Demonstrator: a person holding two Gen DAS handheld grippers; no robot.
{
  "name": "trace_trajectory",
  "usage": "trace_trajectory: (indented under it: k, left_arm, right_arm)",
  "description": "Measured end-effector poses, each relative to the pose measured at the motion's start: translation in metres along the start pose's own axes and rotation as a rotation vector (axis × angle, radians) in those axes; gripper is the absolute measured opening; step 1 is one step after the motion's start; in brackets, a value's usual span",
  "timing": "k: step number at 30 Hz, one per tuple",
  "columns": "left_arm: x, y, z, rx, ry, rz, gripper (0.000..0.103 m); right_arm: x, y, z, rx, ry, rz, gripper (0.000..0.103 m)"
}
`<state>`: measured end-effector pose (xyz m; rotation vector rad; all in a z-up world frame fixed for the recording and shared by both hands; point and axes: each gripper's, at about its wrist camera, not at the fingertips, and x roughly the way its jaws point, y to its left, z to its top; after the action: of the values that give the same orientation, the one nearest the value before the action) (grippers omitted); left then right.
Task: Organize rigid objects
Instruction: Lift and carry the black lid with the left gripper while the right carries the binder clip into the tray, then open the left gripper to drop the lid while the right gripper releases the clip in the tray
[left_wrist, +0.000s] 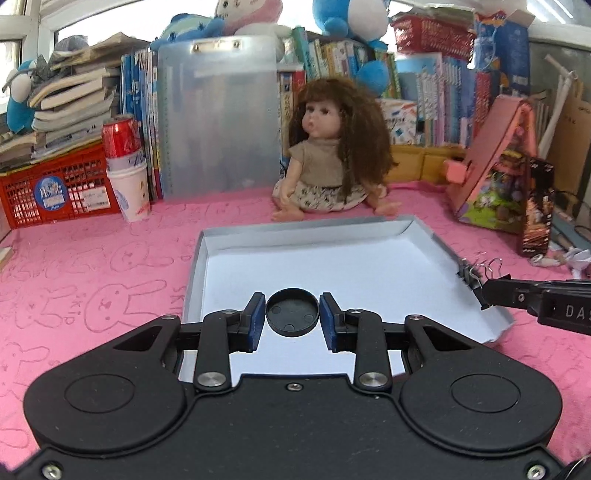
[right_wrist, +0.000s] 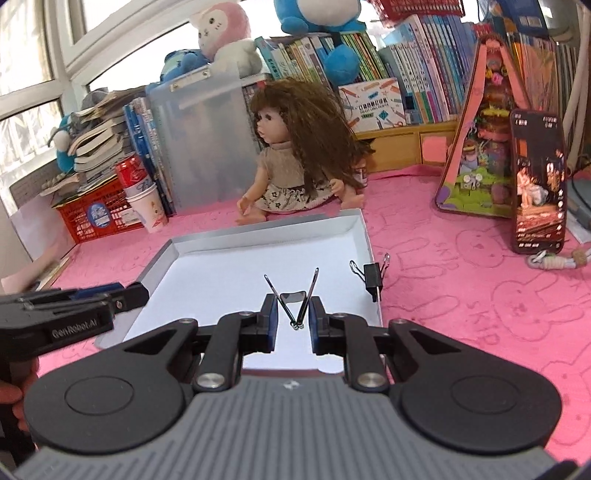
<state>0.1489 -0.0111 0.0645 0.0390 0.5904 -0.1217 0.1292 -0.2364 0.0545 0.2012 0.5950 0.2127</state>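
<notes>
A shallow white box lid (left_wrist: 417, 229) lies on the pink cloth; it also shows in the right wrist view (right_wrist: 364, 236). My left gripper (left_wrist: 292, 312) is shut on a round black cap (left_wrist: 292, 314) and holds it over the lid's near part. My right gripper (right_wrist: 292, 306) is shut on a black binder clip (right_wrist: 293, 297) with its wire handles spread upward, over the lid. A second black binder clip (right_wrist: 373, 277) sits clipped on the lid's right wall. The right gripper's tip (left_wrist: 495, 291) shows by that clip in the left wrist view.
A doll (left_wrist: 328, 155) sits just behind the lid. A red crate (left_wrist: 55, 188), paper cups with a red can (left_wrist: 127, 177), a clear clipboard (left_wrist: 218, 118) and books line the back. A pink toy house (right_wrist: 480, 147) and a phone (right_wrist: 537, 184) stand at the right.
</notes>
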Motion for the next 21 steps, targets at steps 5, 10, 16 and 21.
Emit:
trace_trajectory:
  k: [5, 10, 16, 21]
  left_arm:
    - [0.028, -0.003, -0.006, -0.018, 0.049, 0.012, 0.030]
    - [0.046, -0.004, -0.009, -0.024, 0.073, 0.025, 0.030]
    - [0.060, -0.002, -0.009, -0.043, 0.092, 0.034, 0.030]
    - [0.070, 0.004, -0.007, -0.065, 0.102, 0.039, 0.030]
  right_arm:
    - [0.024, -0.002, -0.003, 0.028, 0.029, -0.003, 0.021]
    - [0.042, -0.001, -0.003, 0.033, 0.045, -0.013, 0.021]
    - [0.055, 0.002, -0.002, 0.018, 0.055, -0.017, 0.021]
    - [0.065, 0.007, 0.003, -0.037, 0.058, -0.018, 0.021]
